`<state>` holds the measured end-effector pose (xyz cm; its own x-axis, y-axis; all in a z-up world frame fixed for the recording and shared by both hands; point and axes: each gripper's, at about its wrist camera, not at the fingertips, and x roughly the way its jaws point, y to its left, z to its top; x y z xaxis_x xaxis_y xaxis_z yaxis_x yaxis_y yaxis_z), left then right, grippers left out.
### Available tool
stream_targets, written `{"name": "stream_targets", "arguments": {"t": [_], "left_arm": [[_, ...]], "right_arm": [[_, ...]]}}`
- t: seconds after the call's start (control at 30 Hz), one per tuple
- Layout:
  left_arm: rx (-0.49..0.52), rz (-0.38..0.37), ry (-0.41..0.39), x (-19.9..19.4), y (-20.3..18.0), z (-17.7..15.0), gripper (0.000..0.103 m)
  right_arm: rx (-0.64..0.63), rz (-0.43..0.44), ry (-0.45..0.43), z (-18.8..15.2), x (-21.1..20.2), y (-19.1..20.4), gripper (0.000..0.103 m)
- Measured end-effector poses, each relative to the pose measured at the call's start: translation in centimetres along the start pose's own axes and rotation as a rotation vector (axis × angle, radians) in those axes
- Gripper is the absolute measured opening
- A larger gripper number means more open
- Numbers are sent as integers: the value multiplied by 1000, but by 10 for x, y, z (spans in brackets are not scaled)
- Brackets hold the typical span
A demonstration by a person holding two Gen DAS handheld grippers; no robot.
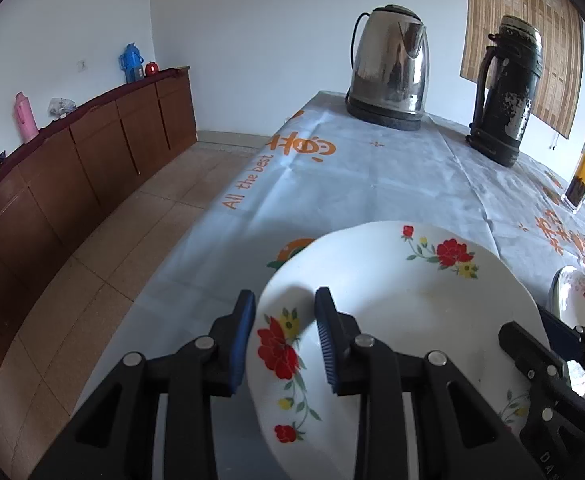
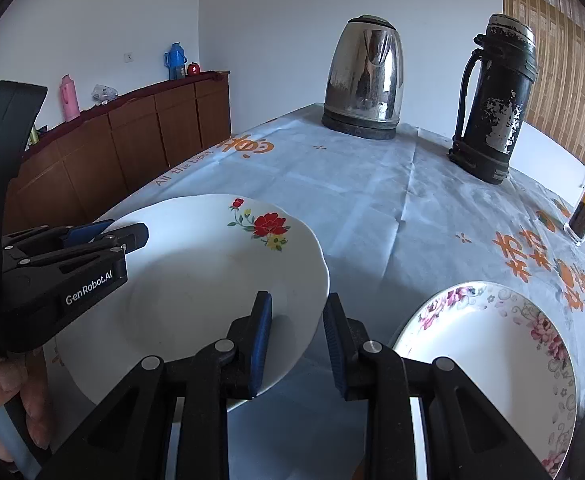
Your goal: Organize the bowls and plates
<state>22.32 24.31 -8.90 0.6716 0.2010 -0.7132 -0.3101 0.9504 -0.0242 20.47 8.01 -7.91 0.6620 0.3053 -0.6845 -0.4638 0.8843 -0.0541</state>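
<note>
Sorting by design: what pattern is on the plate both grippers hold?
White plate with red flowers; clearest in the left wrist view.

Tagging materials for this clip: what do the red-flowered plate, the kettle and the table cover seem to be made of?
Red-flowered plate: glazed ceramic probably; glossy white, printed decals.
Kettle: polished stainless steel, mirror reflections, dark base.
Table cover: thin plastic sheet likely; creased, faint sheen.

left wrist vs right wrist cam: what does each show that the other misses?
Left wrist only: the left gripper head-on, its blue pads on the rim of the white plate with red flowers.

Right wrist only: a hand holding that gripper, and most of the white plate with pink flowers.

Both: the red-flower plate held by both grippers, the steel kettle, the worn black flask, the printed tablecloth.
</note>
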Motion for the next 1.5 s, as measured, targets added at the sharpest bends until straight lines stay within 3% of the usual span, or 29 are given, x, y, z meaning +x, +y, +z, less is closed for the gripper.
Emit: {"name": "stream_targets", "arguments": {"t": [0.6,1.5], "left_arm": [[-23,-11,-65,-12,3,4,29],[0,-91,-171,-34,-10,5,29]], "right_arm": [[1,-2,-68,-1,-12,3,29],[35,-45,-143,-8,-36,-6,29]]}}
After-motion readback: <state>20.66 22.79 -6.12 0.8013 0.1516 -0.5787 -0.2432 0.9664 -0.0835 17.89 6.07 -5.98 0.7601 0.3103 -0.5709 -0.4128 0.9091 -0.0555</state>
